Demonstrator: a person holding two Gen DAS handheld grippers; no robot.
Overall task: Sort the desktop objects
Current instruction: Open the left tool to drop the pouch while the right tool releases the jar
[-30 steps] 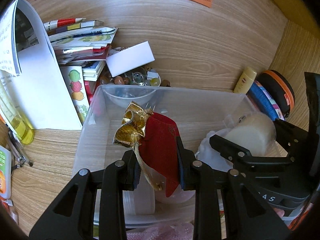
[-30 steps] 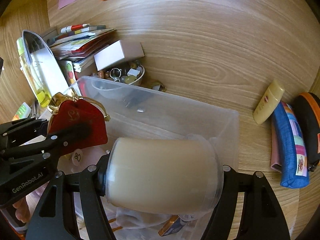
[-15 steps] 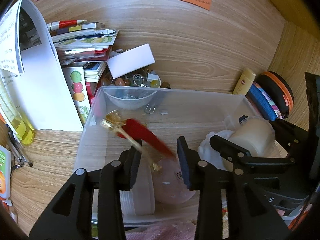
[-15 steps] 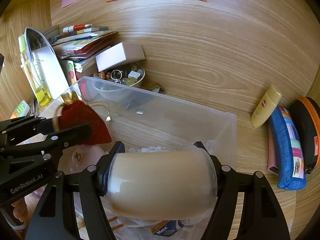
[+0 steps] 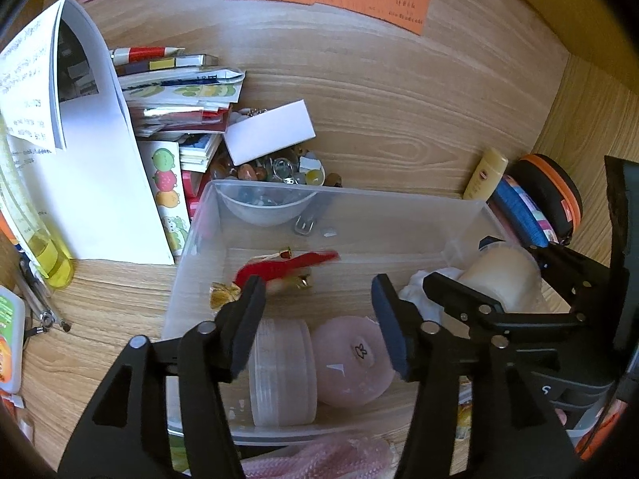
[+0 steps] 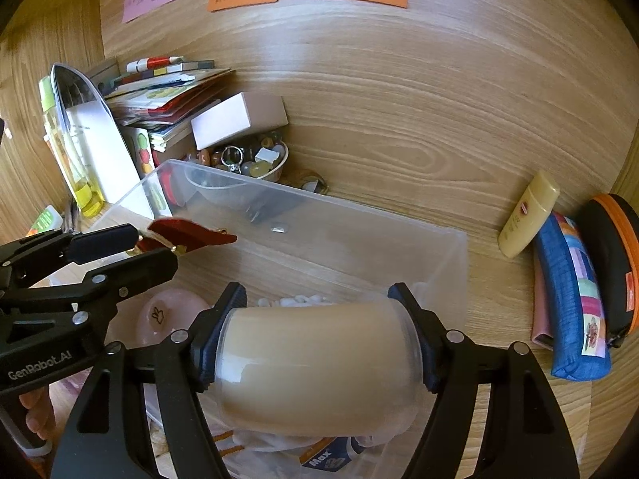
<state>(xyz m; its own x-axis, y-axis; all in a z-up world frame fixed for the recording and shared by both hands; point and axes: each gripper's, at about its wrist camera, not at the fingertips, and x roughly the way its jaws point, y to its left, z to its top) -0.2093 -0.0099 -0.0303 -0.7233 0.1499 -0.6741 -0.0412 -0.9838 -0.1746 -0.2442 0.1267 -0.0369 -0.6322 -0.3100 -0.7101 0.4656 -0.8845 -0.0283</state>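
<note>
A clear plastic bin (image 5: pixel 399 203) (image 6: pixel 399 231) stands on the wooden desk. My left gripper (image 5: pixel 319 311) (image 6: pixel 139 249) is open above the bin's near side. A red pouch with gold trim (image 5: pixel 291 267) (image 6: pixel 187 233) is blurred in mid-fall just beyond its fingertips, inside the bin. A clear lidded tub (image 5: pixel 281 371) and a pink round case (image 5: pixel 351 363) (image 6: pixel 167 315) lie in the bin below it. My right gripper (image 6: pixel 319 323) is shut on a cream cylindrical jar (image 6: pixel 315 367) (image 5: pixel 503 279), held over the bin's right side.
A small bowl of beads and trinkets (image 6: pixel 255 159) and a white box (image 5: pixel 267 131) sit behind the bin. Stacked books and papers (image 5: pixel 80 167) and a yellow bottle (image 5: pixel 48 255) are at left. A yellow tube (image 6: pixel 527 215), blue pencil case (image 6: pixel 571 299) and black-orange pouch (image 6: pixel 615 267) lie right.
My left gripper opened and let go of the red pouch, which has dropped toward the bin floor. My right gripper kept the jar and lowered slightly.
</note>
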